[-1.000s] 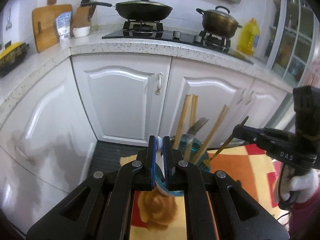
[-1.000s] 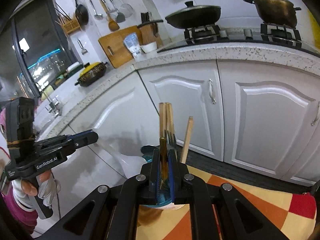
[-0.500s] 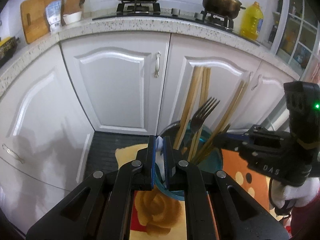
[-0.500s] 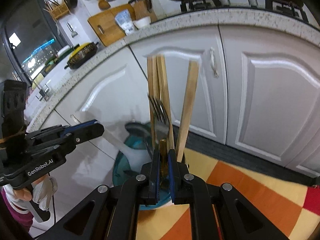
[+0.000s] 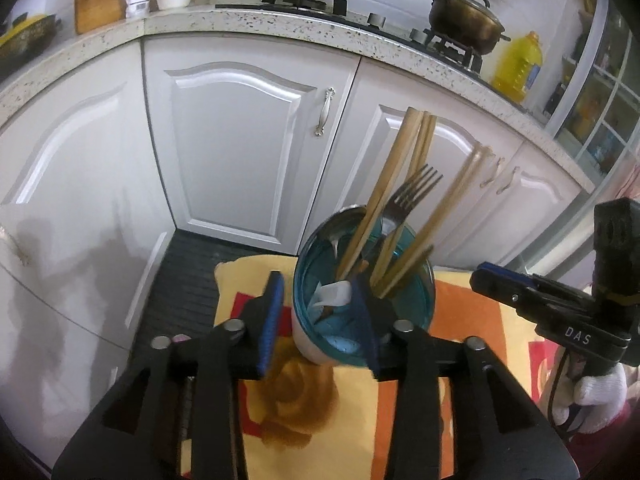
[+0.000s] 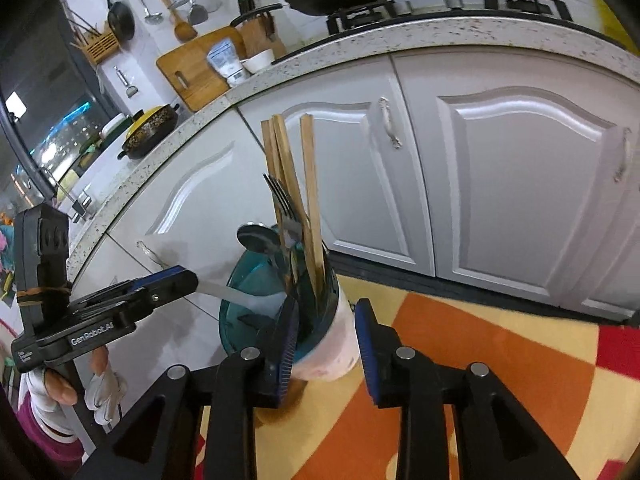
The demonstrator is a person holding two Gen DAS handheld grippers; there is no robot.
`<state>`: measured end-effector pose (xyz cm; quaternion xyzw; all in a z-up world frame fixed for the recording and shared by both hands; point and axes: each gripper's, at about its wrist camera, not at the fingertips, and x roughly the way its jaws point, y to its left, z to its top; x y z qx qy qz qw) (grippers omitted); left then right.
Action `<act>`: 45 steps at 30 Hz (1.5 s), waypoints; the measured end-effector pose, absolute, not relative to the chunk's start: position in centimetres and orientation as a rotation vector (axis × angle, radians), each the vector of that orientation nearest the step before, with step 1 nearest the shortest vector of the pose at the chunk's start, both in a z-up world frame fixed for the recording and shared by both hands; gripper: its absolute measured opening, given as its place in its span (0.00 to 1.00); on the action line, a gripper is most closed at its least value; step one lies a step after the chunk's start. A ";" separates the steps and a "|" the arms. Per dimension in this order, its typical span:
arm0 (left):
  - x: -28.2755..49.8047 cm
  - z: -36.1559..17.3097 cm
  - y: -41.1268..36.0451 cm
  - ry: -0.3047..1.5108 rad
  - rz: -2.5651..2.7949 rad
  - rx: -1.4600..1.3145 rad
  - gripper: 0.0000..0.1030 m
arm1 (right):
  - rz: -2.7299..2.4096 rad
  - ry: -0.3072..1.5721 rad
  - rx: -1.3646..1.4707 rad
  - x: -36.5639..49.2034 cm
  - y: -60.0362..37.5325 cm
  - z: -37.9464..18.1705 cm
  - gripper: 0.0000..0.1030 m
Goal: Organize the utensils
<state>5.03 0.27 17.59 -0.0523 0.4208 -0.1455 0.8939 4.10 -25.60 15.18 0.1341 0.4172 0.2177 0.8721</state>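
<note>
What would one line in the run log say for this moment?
step: dropping utensils into teal cup | left gripper: just opened, white spoon released in cup | right gripper: just opened, astride cup rim | in cup: chopsticks, fork

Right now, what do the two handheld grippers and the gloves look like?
Both are black plastic with blue ribbed pads on the fingers and silver pivot bolts. The left gripper reads "GenRobot.AI" in white and has tan tape around its boxy upright part. The right gripper reads "DAS", with yellow tape and a black cable at its handle. White knit gloves cover both hands.
</note>
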 end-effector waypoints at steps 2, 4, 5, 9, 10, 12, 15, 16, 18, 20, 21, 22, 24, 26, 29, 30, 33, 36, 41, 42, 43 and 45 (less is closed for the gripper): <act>4.2 17.7 0.5 0.861 -0.293 -0.122 0.43 | 0.445 0.869 0.278 3.4 -25.5 15.2 0.27; 3.3 17.9 0.5 0.849 -0.281 -0.120 0.43 | 0.427 0.865 0.265 2.5 -25.3 15.2 0.28; 3.0 17.9 0.5 0.844 -0.275 -0.117 0.44 | 0.419 0.862 0.262 2.1 -25.2 15.2 0.29; 1.2 17.9 0.1 0.830 -0.242 -0.113 0.44 | 0.384 0.834 0.267 0.5 -24.9 15.6 0.33; 0.8 17.8 0.0 0.826 -0.230 -0.107 0.44 | 0.375 0.828 0.259 0.3 -24.8 15.8 0.33; 0.3 17.8 -0.2 0.821 -0.212 -0.095 0.44 | 0.355 0.808 0.231 -0.4 -24.2 16.3 0.34; -0.9 17.8 -0.4 0.805 -0.192 -0.072 0.44 | 0.332 0.780 0.209 -1.1 -23.7 17.1 0.38; -1.3 17.9 -0.4 0.797 -0.183 -0.061 0.44 | 0.329 0.773 0.210 -1.3 -23.6 17.2 0.39; -1.8 17.9 -0.5 0.790 -0.170 -0.049 0.44 | 0.326 0.767 0.211 -1.7 -23.3 17.5 0.40; -2.3 18.0 -0.7 0.785 -0.157 -0.037 0.44 | 0.322 0.765 0.200 -1.9 -22.8 17.6 0.40; -2.5 18.1 -0.8 0.780 -0.152 -0.030 0.44 | 0.320 0.763 0.193 -2.0 -22.6 17.7 0.40; -2.7 18.2 -0.9 0.774 -0.149 -0.025 0.44 | 0.320 0.763 0.186 -2.2 -22.4 17.8 0.40; -3.1 18.5 -1.0 0.764 -0.145 -0.020 0.44 | 0.320 0.758 0.175 -2.5 -22.1 18.0 0.40; -3.4 18.7 -0.9 0.752 -0.139 -0.019 0.44 | 0.314 0.750 0.170 -2.8 -22.0 18.3 0.40; -3.8 19.1 -0.7 0.741 -0.130 -0.026 0.44 | 0.303 0.743 0.162 -3.1 -22.0 18.5 0.41; -3.9 19.2 -0.6 0.737 -0.126 -0.026 0.44 | 0.299 0.741 0.160 -3.2 -21.9 18.6 0.41; -4.2 19.4 -0.5 0.725 -0.116 -0.025 0.44 | 0.295 0.737 0.156 -3.4 -21.8 18.8 0.42; -4.4 19.6 -0.5 0.713 -0.107 -0.025 0.44 | 0.292 0.738 0.149 -3.6 -21.7 18.9 0.42; -4.6 19.8 -0.5 0.703 -0.097 -0.023 0.44 | 0.295 0.740 0.146 -3.5 -21.5 18.9 0.43; -4.7 19.8 -0.5 0.701 -0.095 -0.023 0.44 | 0.294 0.740 0.144 -3.5 -21.5 18.9 0.43; -4.7 19.8 -0.5 0.699 -0.092 -0.023 0.44 | 0.294 0.739 0.142 -3.5 -21.4 18.9 0.44; -4.7 19.9 -0.4 0.697 -0.088 -0.024 0.44 | 0.296 0.739 0.142 -3.5 -21.4 18.9 0.44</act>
